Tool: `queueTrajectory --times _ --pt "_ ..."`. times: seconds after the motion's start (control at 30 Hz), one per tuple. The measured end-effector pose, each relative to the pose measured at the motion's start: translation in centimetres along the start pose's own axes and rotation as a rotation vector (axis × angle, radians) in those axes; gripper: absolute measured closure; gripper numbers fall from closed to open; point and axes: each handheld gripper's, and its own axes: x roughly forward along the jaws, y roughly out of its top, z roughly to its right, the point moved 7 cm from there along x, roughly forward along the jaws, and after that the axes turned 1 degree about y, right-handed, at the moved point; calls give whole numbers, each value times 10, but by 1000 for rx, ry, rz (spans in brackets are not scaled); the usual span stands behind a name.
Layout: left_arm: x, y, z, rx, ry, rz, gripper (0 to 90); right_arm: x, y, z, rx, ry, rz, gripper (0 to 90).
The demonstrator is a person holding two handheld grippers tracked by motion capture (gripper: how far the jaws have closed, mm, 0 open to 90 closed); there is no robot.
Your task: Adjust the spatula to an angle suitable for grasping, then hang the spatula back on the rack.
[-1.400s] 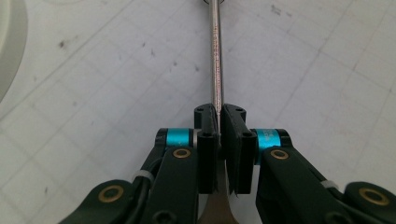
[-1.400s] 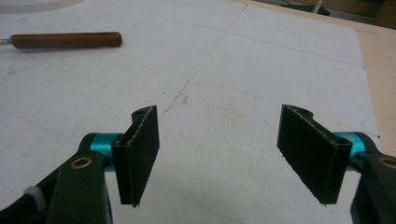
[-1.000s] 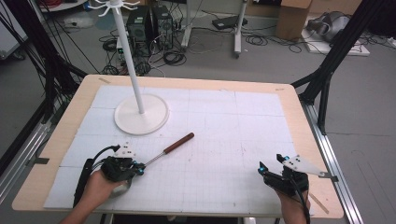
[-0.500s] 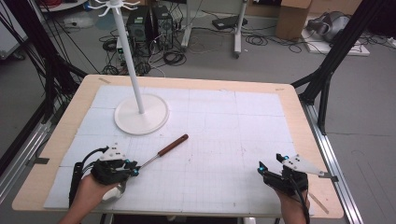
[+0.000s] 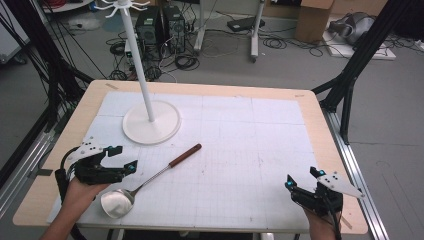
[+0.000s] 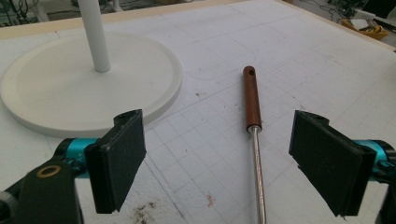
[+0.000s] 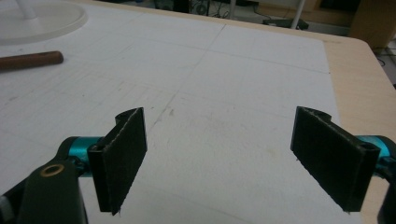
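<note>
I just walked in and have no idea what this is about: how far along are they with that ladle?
Nothing looks finished. The steel ladle with the brown wooden handle lies flat on the white gridded mat. The left tongs hover open over its shaft; the right tongs wait open, empty. Perhaps it belongs on the white hook stand; if so, gripping and hanging remain.

Steel ladle [image 5: 150, 180], brown handle, lying flat diagonally, near white stand base [image 5: 151, 122]

Light wooden table [image 5: 327, 150] topped with a white gridded mat [image 5: 250, 145], on a grey floor [image 5: 390, 115]. Behind: black computer towers [image 5: 162, 25], tangled cables [image 5: 185, 60], a cardboard box [image 5: 315, 17]. Black frame struts [image 5: 350, 65] at both sides. Even indoor light.
</note>
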Motion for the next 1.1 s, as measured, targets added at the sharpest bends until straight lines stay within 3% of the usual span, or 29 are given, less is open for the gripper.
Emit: queueTrajectory --times 0.7,0.9,1.03,1.1 --pt "5 3 5 28 -14 6 221 2 -1 0 1 9 5 169" --pt "15 8 9 38 -30 -38 224 2 -2 -1 -2 11 0 169" --pt "25 12 17 50 -75 -78 293 2 -2 -1 -5 11 -2 169" --pt "32 12 24 71 -97 -122 303 1 -2 -1 -11 11 -2 169"
